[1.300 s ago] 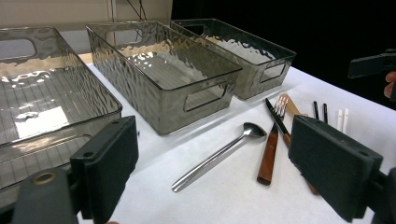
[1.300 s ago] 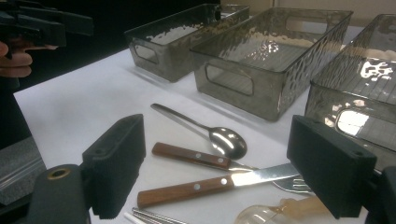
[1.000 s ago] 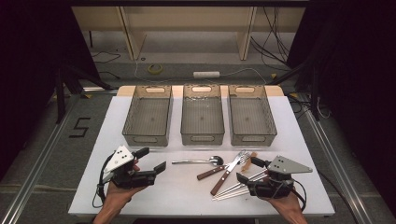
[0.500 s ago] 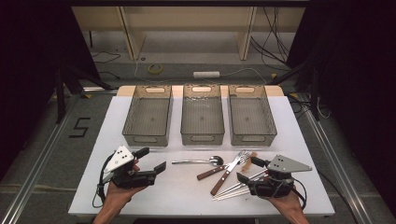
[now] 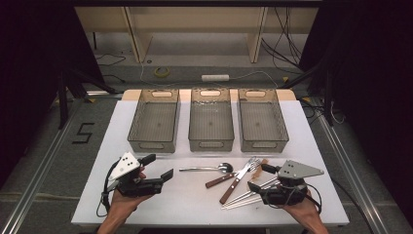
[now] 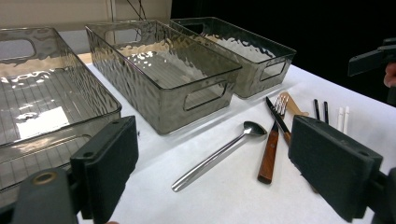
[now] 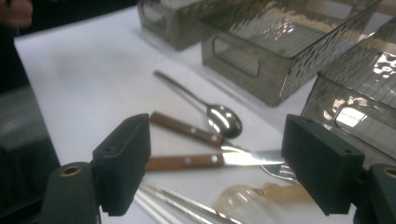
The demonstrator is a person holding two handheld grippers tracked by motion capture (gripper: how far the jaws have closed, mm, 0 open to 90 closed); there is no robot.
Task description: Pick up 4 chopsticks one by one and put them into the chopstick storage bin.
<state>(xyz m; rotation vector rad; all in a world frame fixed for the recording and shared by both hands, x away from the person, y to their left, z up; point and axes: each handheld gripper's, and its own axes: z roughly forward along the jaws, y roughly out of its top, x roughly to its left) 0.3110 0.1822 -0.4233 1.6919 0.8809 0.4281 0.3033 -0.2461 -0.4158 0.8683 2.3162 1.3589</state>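
The left gripper rests on the counter, jaws wide open and empty. Right of it lies the spoon, then two wooden-handled pieces. The right gripper stands beside them, jaws wide open, empty

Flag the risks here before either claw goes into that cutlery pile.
1. The knife, fork and chopsticks overlap in one pile by the right claw; closing on one may drag or lift another.
2. The spoon lies flat on the table; its thin handle could slip from the left claw.
3. The three bins stand close together, so a drop may land in the wrong one.
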